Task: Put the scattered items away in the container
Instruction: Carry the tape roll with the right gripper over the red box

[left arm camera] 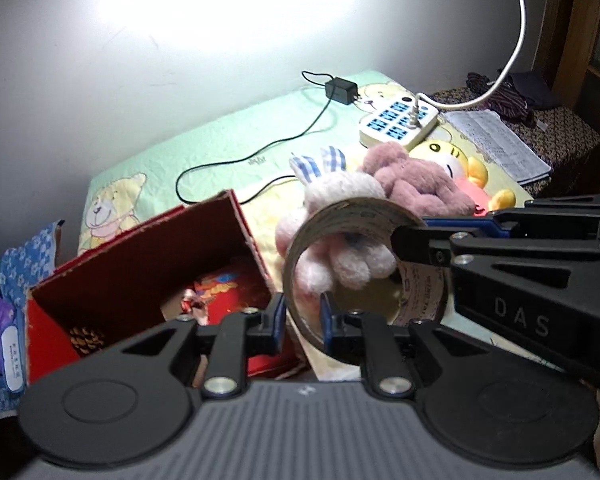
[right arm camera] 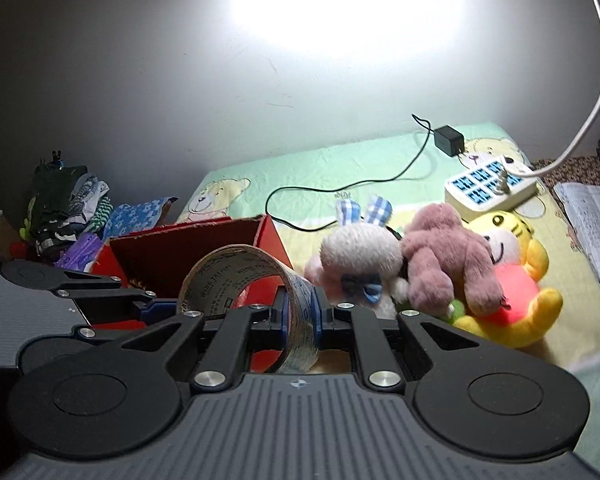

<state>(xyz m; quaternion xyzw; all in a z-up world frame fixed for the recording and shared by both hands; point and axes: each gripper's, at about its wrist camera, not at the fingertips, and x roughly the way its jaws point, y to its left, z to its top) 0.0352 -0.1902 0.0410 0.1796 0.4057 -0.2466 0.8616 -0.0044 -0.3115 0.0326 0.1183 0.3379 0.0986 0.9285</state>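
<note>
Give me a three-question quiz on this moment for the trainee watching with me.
1. True or false: the left tongs and the right tongs both clamp the tape roll.
2. Which toy lies nearest the red box? A) white bunny B) mauve plush C) yellow tiger
3. Fill in: the power strip lies ___ the toys, toward the wall.
Key: 1 true; 2 A; 3 behind.
</note>
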